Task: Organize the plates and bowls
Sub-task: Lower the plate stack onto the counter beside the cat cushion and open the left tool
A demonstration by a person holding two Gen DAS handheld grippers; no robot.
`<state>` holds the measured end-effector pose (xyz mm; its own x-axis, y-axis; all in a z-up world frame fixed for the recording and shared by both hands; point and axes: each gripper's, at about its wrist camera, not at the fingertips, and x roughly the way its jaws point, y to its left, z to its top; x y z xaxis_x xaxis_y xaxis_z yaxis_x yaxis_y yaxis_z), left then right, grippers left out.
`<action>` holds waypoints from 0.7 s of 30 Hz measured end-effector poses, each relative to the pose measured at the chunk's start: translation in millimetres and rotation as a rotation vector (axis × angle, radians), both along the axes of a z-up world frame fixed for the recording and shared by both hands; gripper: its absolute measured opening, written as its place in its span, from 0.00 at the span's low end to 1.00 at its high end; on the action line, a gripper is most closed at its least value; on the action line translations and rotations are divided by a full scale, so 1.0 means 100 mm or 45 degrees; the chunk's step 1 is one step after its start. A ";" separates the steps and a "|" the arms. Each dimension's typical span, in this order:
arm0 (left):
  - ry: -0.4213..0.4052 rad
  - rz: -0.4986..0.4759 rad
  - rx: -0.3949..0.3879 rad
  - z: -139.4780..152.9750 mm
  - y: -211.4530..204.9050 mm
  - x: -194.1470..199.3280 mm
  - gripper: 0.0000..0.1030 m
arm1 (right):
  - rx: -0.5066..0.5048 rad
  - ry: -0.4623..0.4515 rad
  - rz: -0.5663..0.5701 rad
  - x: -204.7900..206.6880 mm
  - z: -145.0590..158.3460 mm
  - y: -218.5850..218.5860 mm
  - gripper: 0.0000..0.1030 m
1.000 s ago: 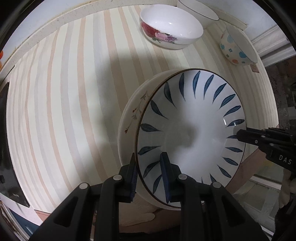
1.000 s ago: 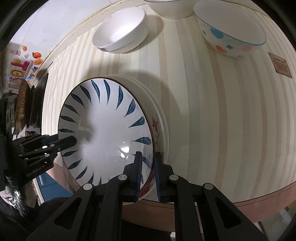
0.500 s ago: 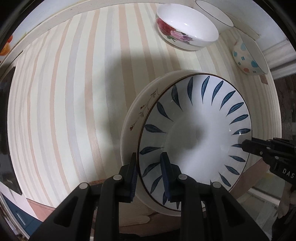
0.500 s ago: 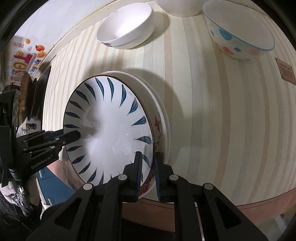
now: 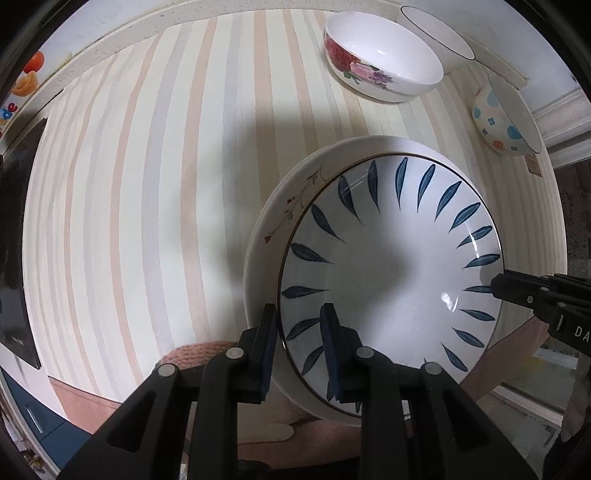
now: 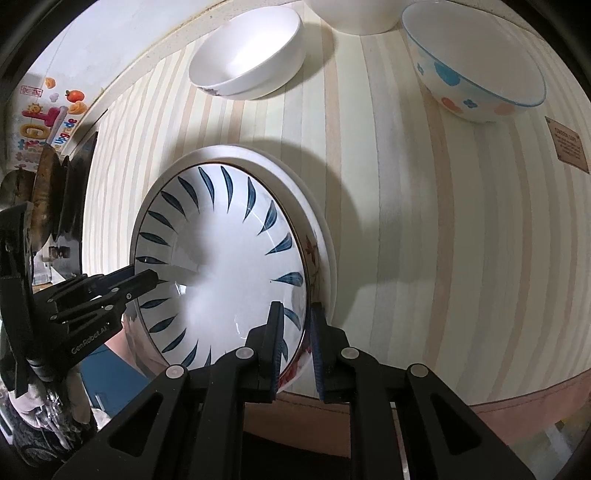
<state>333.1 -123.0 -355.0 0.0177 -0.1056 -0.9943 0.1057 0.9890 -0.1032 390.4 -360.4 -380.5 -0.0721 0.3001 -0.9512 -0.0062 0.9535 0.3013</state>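
Note:
A white plate with blue leaf marks [image 5: 391,266] lies on top of a larger white plate with a red floral sprig [image 5: 291,206] near the table's front edge. My left gripper [image 5: 299,332] is shut on the stack's left rim. My right gripper [image 6: 297,332] is shut on the right rim of the same leaf plate [image 6: 229,266], with the floral plate [image 6: 317,236] under it. Each gripper shows in the other's view, at the opposite rim.
A striped tablecloth [image 5: 147,192] covers the table. At the back stand a rose-print bowl [image 5: 384,59], a plain white bowl [image 5: 436,33] and a dotted bowl [image 5: 506,114]. A brown label [image 6: 569,144] lies far right. Dark cookware [image 6: 51,192] stands at the left.
The plate stack, held by both grippers, has shifted a little farther onto the table, toward the bowls. Both grippers keep their hold.

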 end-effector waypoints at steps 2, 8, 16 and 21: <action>-0.015 0.004 0.014 0.04 0.01 -0.03 0.21 | -0.021 -0.022 -0.002 -0.01 0.05 0.02 0.17; -0.126 0.014 0.046 0.38 0.05 -0.24 0.21 | -0.104 -0.132 0.016 -0.12 0.40 0.12 0.17; -0.312 0.049 0.051 1.09 0.14 -0.75 0.24 | -0.125 -0.303 -0.006 -0.67 1.12 0.29 0.53; -0.424 0.068 -0.004 1.49 0.16 -1.09 0.33 | -0.120 -0.398 -0.046 -1.03 1.55 0.27 0.71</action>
<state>224.4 -107.4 -206.2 0.3468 -0.0985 -0.9328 0.0820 0.9939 -0.0744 287.5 -333.4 -225.9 0.2372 0.2065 -0.9493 -0.0498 0.9785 0.2004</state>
